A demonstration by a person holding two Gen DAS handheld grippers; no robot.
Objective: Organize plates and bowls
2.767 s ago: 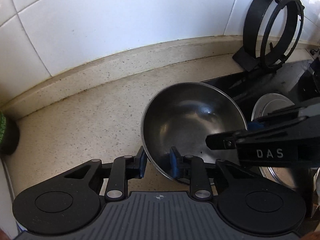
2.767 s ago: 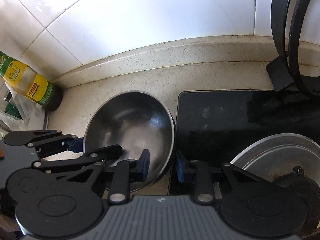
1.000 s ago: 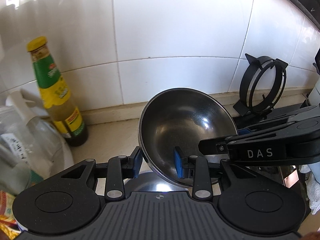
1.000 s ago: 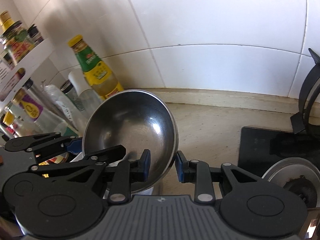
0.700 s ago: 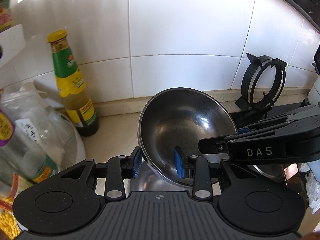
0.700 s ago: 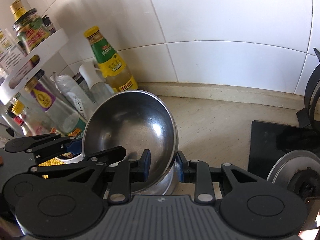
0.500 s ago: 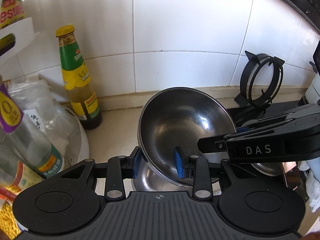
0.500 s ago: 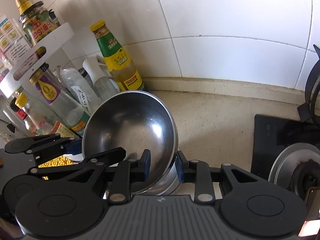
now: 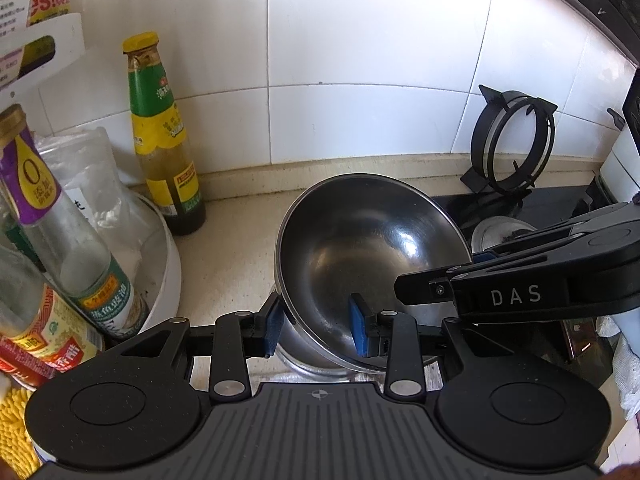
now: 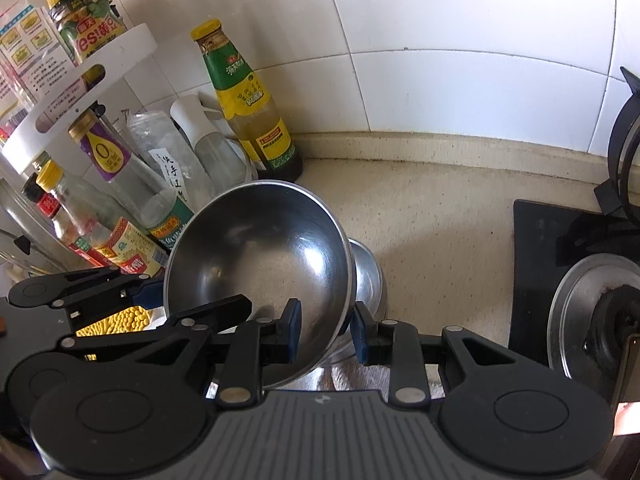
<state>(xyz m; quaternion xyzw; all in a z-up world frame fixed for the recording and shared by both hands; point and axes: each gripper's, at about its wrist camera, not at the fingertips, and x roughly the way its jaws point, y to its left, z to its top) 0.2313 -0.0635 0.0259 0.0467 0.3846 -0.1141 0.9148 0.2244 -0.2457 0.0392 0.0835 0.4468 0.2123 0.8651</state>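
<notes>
Stainless steel bowl (image 9: 368, 256) held tilted above the table (image 10: 432, 216), rim pinched on two sides. Left hand-held gripper (image 9: 316, 330) clamped on the near-left rim: one blue pad (image 9: 274, 330) outside the wall, the other inside. Right hand-held gripper (image 10: 326, 332) clamped on the opposite rim in the same manner, one pad inside, one outside; seen in the left wrist view as a black arm marked "DAS" reaching in from the right. Second steel bowl (image 10: 368, 276) directly beneath, upright on the table, partly hidden by the held bowl; contact between the two cannot be told. Beige speckled table running back to a white tiled wall (image 9: 360, 60). Green-labelled sauce bottle (image 9: 164, 140) with yellow cap upright at the wall, left of the bowls. White round rack (image 10: 80, 80) further left, crowded with bottles and jars, among them a purple-labelled bottle (image 10: 108, 156). Yellow textured cloth (image 10: 120, 320) low at left, near the left hand-held gripper. Black cooktop (image 10: 552, 236) at right with a round metal burner plate (image 10: 576, 312); black pan support ring (image 9: 512, 140) leaning upright against the wall.
</notes>
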